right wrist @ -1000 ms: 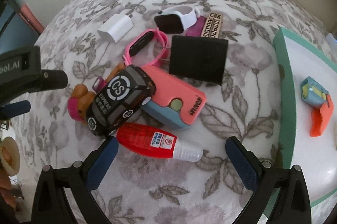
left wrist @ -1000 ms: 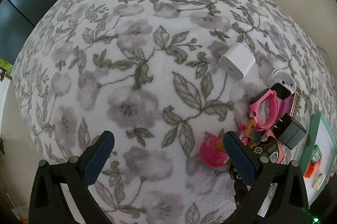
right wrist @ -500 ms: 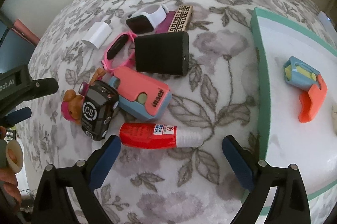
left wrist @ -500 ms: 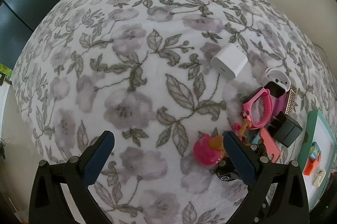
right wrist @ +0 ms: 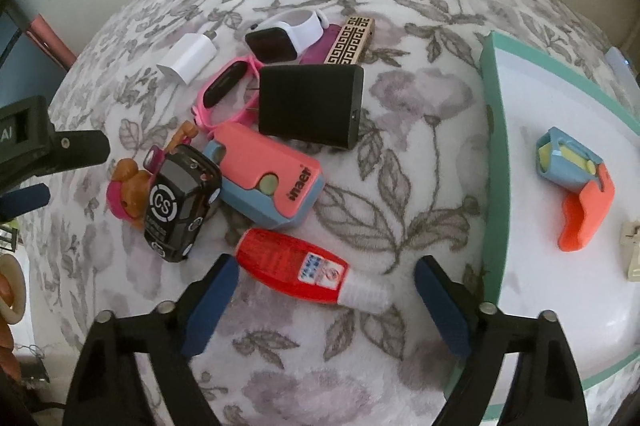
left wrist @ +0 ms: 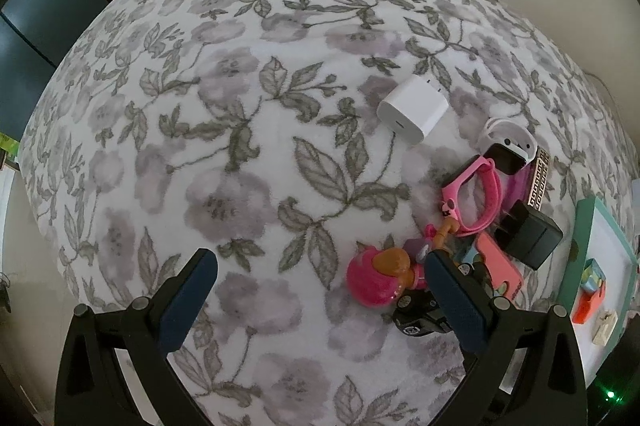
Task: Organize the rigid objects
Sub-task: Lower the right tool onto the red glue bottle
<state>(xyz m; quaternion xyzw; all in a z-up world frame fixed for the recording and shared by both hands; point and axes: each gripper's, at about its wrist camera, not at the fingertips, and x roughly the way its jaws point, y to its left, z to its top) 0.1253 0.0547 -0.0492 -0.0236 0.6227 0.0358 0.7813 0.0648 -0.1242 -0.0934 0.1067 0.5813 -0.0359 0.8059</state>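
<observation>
A pile of small objects lies on the floral cloth. In the right wrist view: a red glue bottle (right wrist: 304, 272), a black toy car (right wrist: 182, 204), a pink and blue case (right wrist: 268, 176), a black charger (right wrist: 310, 112), a pink band (right wrist: 226, 92), a white watch (right wrist: 286, 34) and a white adapter (right wrist: 188, 60). My right gripper (right wrist: 326, 296) is open just above the bottle, which lies between its fingers. My left gripper (left wrist: 318, 284) is open and empty, left of a pink doll (left wrist: 382, 280). The white adapter (left wrist: 414, 108) also shows in the left wrist view.
A white tray with a teal rim (right wrist: 494, 186) stands at the right and holds a blue and orange toy (right wrist: 576, 186) and a beige piece (right wrist: 632, 250). The tray (left wrist: 580, 238) also shows in the left wrist view. The left gripper's body (right wrist: 44, 150) shows at the left edge.
My right gripper has swung back left and come closer to the red glue bottle, which now lies between its fingers. My left gripper has drawn back a little.
</observation>
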